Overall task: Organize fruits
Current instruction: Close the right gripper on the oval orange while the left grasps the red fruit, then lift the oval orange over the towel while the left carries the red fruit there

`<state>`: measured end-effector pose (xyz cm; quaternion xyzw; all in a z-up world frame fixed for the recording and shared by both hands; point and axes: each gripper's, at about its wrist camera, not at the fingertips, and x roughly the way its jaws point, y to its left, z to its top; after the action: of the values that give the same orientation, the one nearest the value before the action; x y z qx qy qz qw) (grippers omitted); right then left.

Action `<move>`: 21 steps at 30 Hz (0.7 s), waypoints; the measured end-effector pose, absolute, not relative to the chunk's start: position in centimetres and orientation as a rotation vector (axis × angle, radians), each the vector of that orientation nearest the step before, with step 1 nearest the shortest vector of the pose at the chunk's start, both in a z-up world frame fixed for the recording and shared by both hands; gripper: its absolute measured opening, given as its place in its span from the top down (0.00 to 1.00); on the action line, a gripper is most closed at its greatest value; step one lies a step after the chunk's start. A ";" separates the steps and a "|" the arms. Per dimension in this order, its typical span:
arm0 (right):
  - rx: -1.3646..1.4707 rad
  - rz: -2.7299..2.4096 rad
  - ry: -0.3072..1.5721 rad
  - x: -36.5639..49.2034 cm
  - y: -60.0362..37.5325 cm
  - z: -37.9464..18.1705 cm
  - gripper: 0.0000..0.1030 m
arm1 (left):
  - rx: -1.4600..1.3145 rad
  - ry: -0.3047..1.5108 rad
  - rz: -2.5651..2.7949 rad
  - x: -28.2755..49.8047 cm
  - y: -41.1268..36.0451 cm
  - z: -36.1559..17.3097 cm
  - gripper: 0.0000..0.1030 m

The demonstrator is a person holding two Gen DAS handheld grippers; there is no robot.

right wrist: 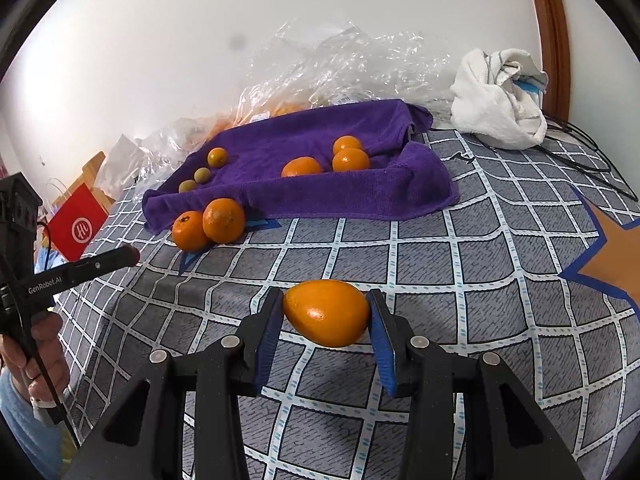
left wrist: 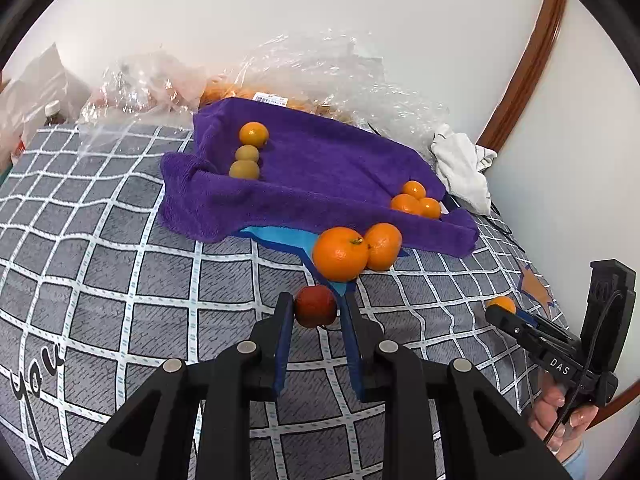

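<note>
- Our left gripper (left wrist: 316, 306) has its jaws clenched on a small red fruit (left wrist: 316, 305), just short of the two oranges (left wrist: 356, 252).
- Our right gripper (right wrist: 326, 312) grasps an oval orange fruit (right wrist: 326, 312), long axis across the jaws.
- The purple towel (right wrist: 320, 196) lies ahead of both; we judge the left nearer.

"DAS" stands in white letters on the black body of the right gripper (left wrist: 505, 313), seen to the right of the left gripper's jaws. "GenRobot.AI" is printed in white along the arm of the left gripper (right wrist: 132, 255), left of the right gripper's jaws. The grey checked bedsheet (left wrist: 120, 280) carries the black script word "you", left of the left jaws. A red bag (right wrist: 76, 226) far left bears a white circled logo; its characters are unclear. The barcode label (left wrist: 271, 99) on the plastic bag (left wrist: 320, 68), beyond the jaws, is too small to read.
</note>
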<state>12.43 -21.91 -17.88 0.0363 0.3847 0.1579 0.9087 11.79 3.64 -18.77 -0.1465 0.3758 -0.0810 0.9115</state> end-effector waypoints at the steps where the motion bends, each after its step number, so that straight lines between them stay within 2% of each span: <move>1: 0.069 0.323 0.794 12.4 -21.8 -17.9 0.59 | -0.310 0.778 -0.172 11.8 3.8 -18.8 0.78; 9: 0.006 0.295 0.786 12.8 -21.0 -16.0 0.59 | -0.292 0.754 -0.167 12.8 4.7 -16.2 0.78; 21: -0.021 0.297 0.638 17.5 -20.1 -6.4 0.59 | -0.281 0.667 -0.141 17.6 6.7 -9.1 0.78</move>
<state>17.47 -20.06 -6.42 -0.0101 0.3127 0.1456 0.9386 17.64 6.71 -9.12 -0.1375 0.3260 -0.0687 0.9328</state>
